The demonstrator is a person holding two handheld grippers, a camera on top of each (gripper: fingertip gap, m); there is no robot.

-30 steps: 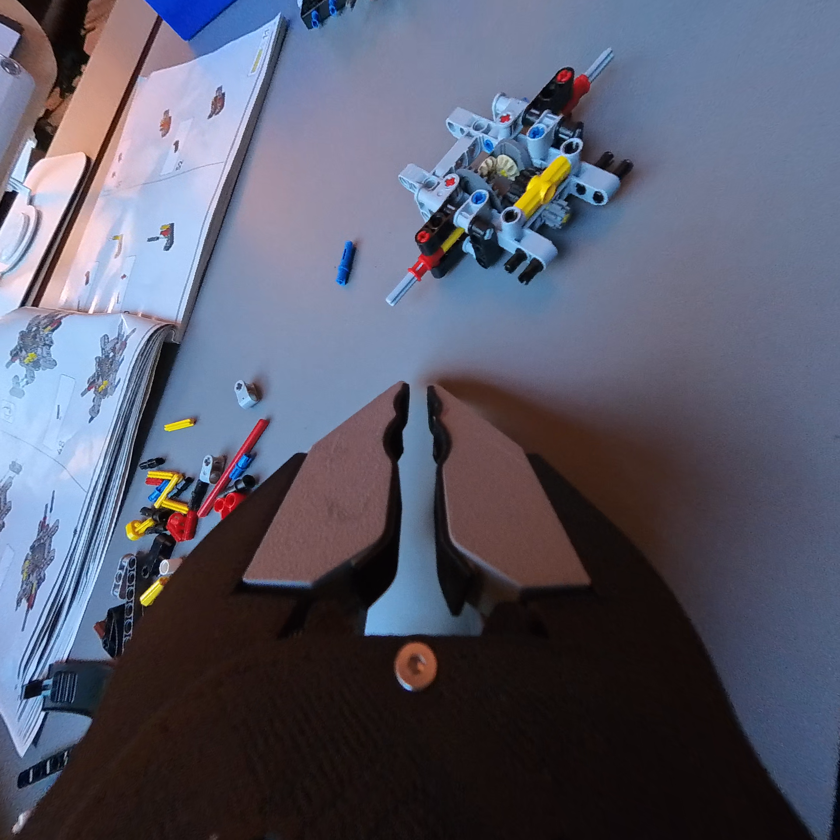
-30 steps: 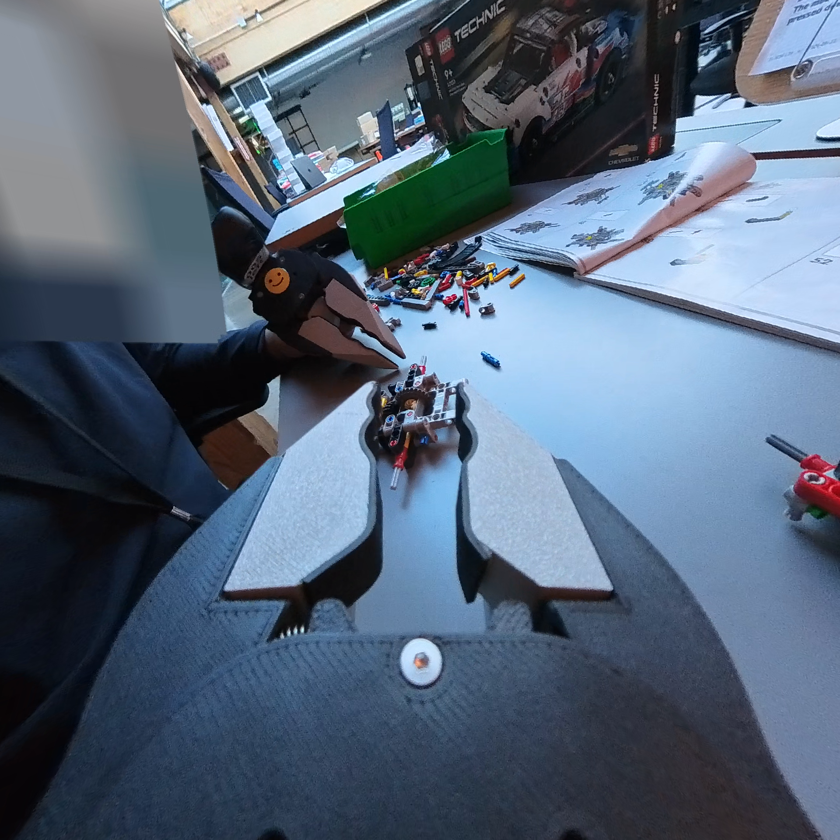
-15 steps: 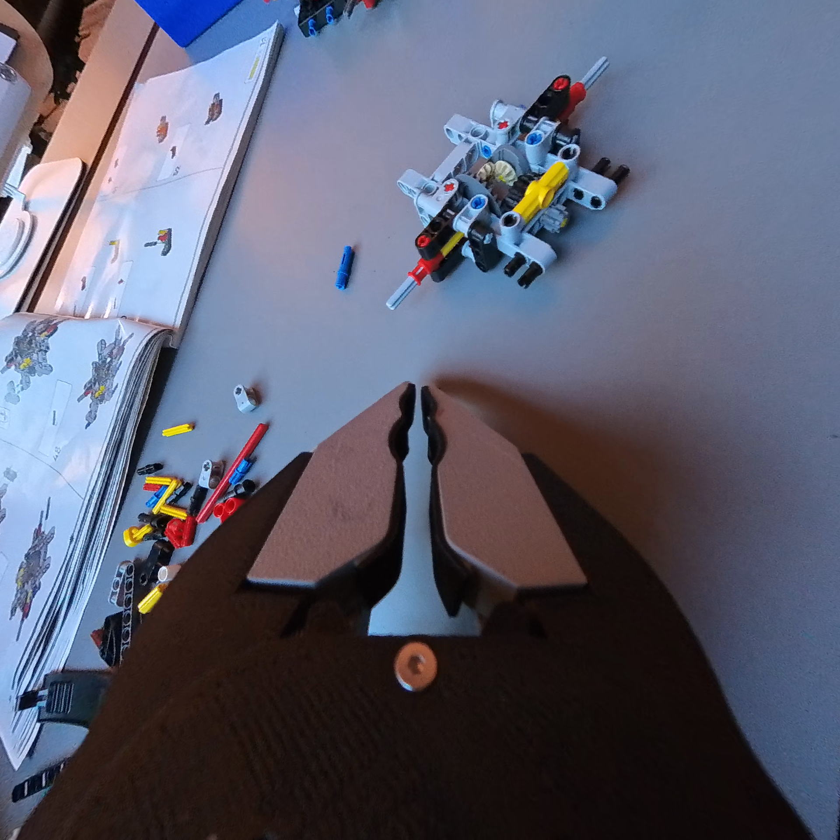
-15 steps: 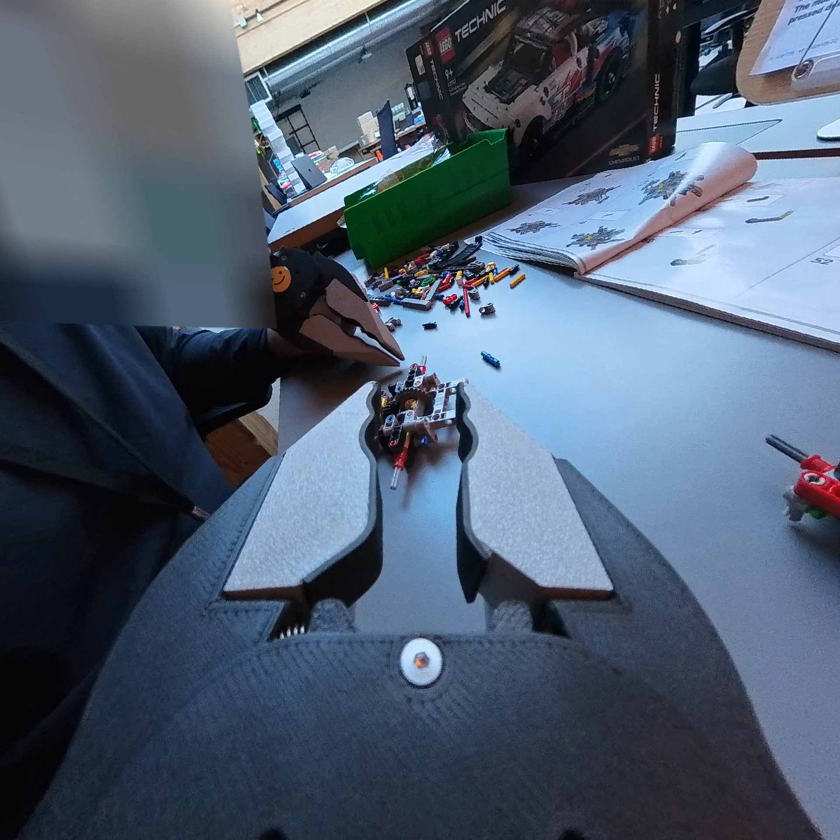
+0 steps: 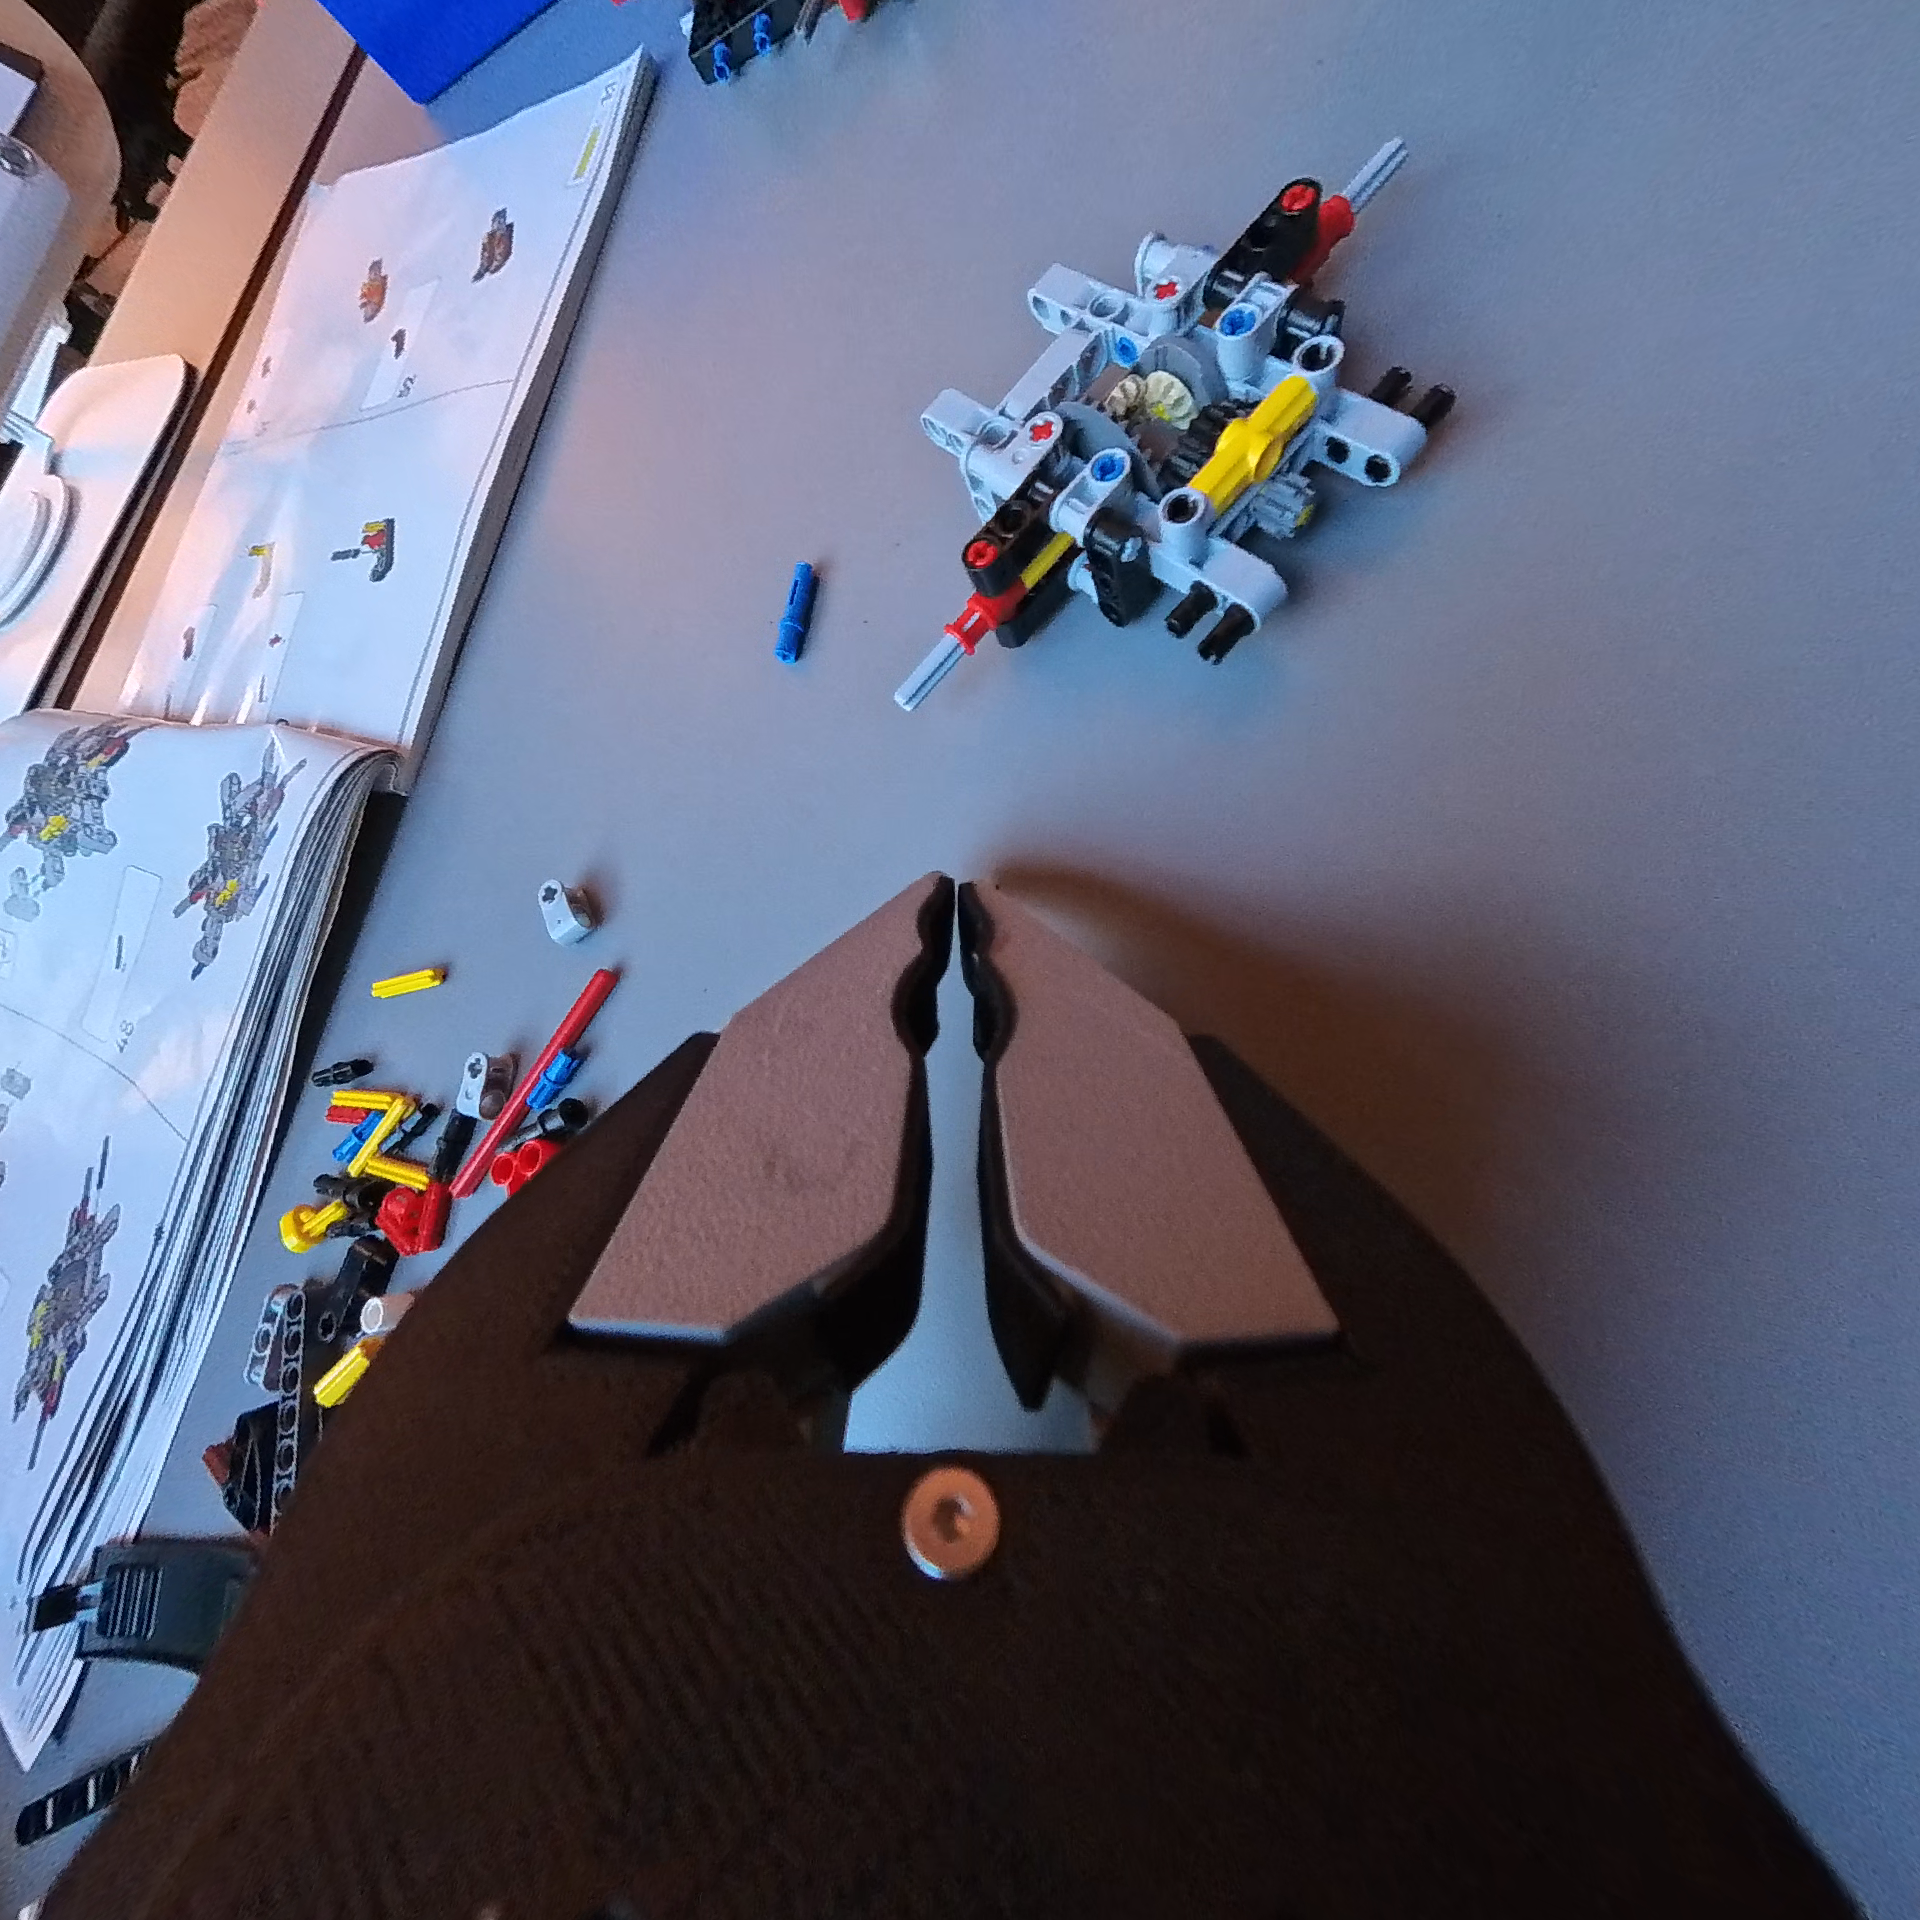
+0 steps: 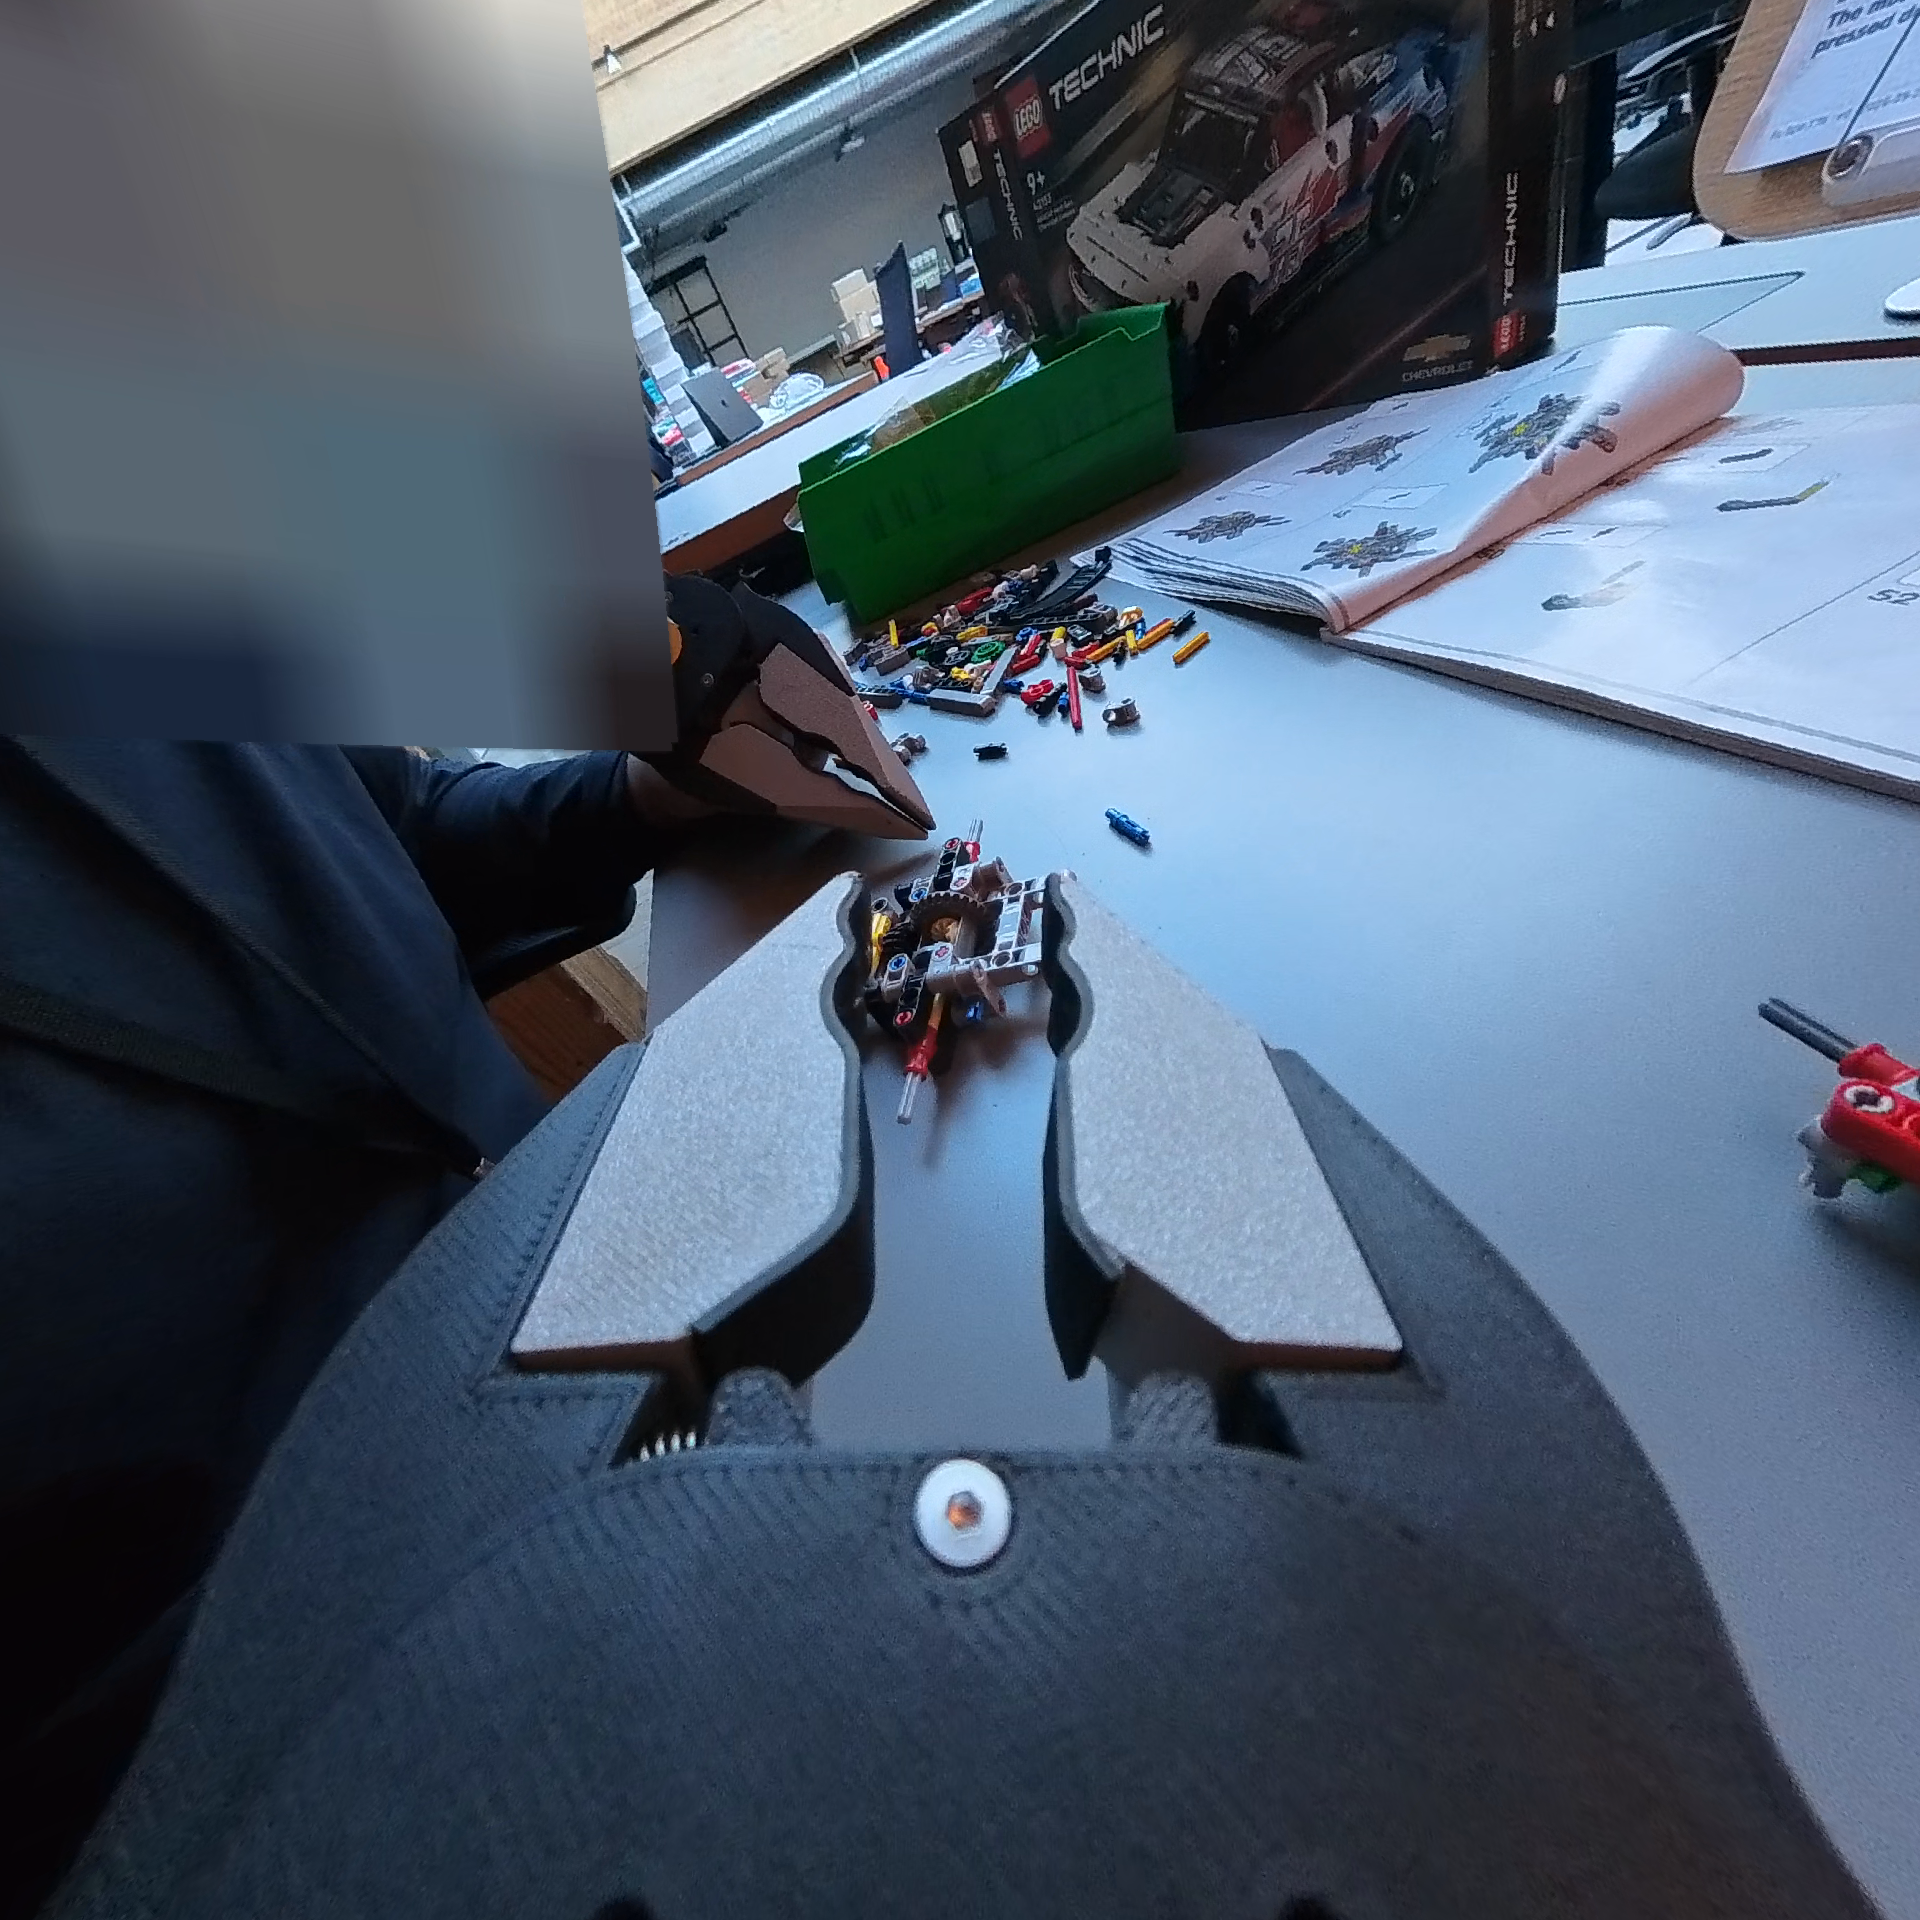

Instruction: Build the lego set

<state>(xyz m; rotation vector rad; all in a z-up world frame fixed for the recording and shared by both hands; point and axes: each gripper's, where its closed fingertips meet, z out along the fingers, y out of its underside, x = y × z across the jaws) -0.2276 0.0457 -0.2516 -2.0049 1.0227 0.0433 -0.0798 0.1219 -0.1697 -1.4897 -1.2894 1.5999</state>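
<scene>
My left gripper (image 5: 954, 896) shut bare; right gripper (image 6: 956, 914) open, brick assembly (image 6: 951, 951) beyond; printed toy box (image 6: 1278, 197) behind.

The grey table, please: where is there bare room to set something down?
Bare: the table right of the left gripper, below the grey gear assembly. Crowded: the loose-parts pile beside the open instruction booklet.

Left wrist view: high over the grey table (image 5: 1558, 935), tilted steeply down, fairly near.
Right wrist view: low and close, looking level across the table toward a green bin (image 6: 997, 468).
Shared: brick assembly (image 5: 1174, 447) (image 6: 956, 935), blue pin (image 5: 795, 613), open booklet (image 5: 125, 935).
</scene>
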